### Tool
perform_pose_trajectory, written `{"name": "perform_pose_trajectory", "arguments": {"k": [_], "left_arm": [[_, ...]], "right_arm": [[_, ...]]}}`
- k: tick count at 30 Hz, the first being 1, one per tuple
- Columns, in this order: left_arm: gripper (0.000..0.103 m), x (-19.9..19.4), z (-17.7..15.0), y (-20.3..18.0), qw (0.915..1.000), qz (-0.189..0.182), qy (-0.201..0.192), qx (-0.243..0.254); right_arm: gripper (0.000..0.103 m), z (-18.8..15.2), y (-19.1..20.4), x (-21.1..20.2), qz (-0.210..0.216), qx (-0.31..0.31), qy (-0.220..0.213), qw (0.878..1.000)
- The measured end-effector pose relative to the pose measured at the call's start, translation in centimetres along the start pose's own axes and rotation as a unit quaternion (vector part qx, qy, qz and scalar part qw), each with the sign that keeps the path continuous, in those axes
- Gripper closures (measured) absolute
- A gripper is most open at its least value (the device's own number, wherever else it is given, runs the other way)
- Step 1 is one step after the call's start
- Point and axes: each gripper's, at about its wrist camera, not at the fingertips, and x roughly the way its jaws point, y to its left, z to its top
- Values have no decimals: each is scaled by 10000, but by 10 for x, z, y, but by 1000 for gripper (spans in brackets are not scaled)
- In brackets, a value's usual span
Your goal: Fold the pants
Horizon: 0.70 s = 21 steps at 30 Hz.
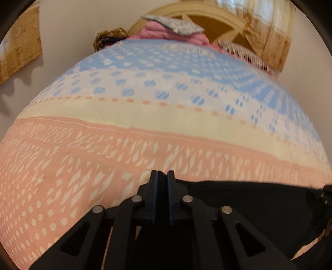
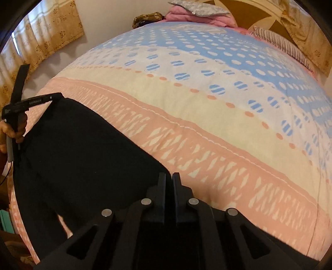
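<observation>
Right view alone shows the left claw (image 2: 59,96) and hand (image 2: 12,133). Both claws are closed on the pants (image 2: 83,155), right claw (image 2: 169,176) at the opposite corner. Pants lie on the bed (image 2: 207,103), near edge. Pillows (image 1: 172,27) sit far off.

Both wrist views skim low over the bedspread (image 1: 145,116), facing the headboard (image 1: 207,14)

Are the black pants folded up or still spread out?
Spread out. The pants hang as one wide black sheet over the bed, stretched between the left tongs and right tongs, with no fold visible.
</observation>
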Motion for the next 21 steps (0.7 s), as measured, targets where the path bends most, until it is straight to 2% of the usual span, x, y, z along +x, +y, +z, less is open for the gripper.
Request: {"name": "perform_pose_trajectory", "arguments": {"k": [2, 6, 8, 11, 15, 19, 21], "left_arm": [[95, -20, 2, -1, 9997, -93, -230, -14], [96, -63, 1, -4, 9971, -196, -728, 76], [96, -91, -4, 1, 9941, -354, -1025, 1], [96, -120, -16, 8, 9907, -511, -1261, -72], [96, -130, -39, 8, 9933, -333, -1097, 145], [94, -119, -47, 7, 9969, -355, -670, 220], [93, -115, -49, 5, 9978, -412, -515, 102]], "right_arm": [[99, -3, 6, -14, 21, 80, -155, 9998], [99, -11, 21, -63, 92, 192, -754, 9969], [99, -21, 33, -94, 126, 181, -1080, 9939], [101, -42, 53, -134, 311, 108, -1472, 9886], [101, -70, 81, -162, 384, -122, -1744, 9838], [101, -81, 85, -152, 291, -143, -1693, 9850], [101, -78, 80, -142, 499, 34, -1536, 9869]]}}
